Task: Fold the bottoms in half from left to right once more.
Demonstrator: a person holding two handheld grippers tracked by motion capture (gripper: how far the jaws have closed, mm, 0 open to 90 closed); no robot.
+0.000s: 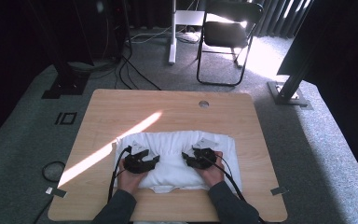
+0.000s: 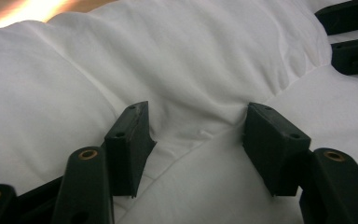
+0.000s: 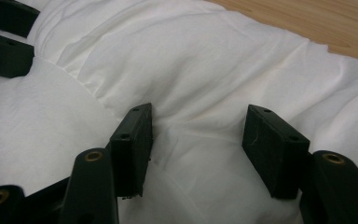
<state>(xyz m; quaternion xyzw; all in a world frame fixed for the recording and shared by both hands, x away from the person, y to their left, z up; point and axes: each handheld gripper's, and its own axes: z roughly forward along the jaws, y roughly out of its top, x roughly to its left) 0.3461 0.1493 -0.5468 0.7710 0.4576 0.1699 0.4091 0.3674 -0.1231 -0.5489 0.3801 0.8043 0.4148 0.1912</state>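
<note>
White, soft cloth (image 1: pixel 177 154), folded into a thick, puffy rectangle with rounded, quilted-looking ridges and fine creases, lies on the tabletop (image 1: pixel 121 109) towards its near edge, roughly centred between the left and right edges. There is one such bundle. The tabletop is pale wood-grain laminate with rounded corners and one round grey cable port (image 1: pixel 203 104) near its far edge; a bright stripe of sunlight crosses its left half. Two black tools rest on the cloth, each with hard, matt, blocky jaws with small screw holes. The left tool (image 2: pixel 196 135) stands released, its jaws spread apart with a ridge of cloth rising between them, the pads not pinching it. The right tool (image 3: pixel 196 135) is likewise released, jaws apart over a crease of the fabric. No writing can be read on anything.
</note>
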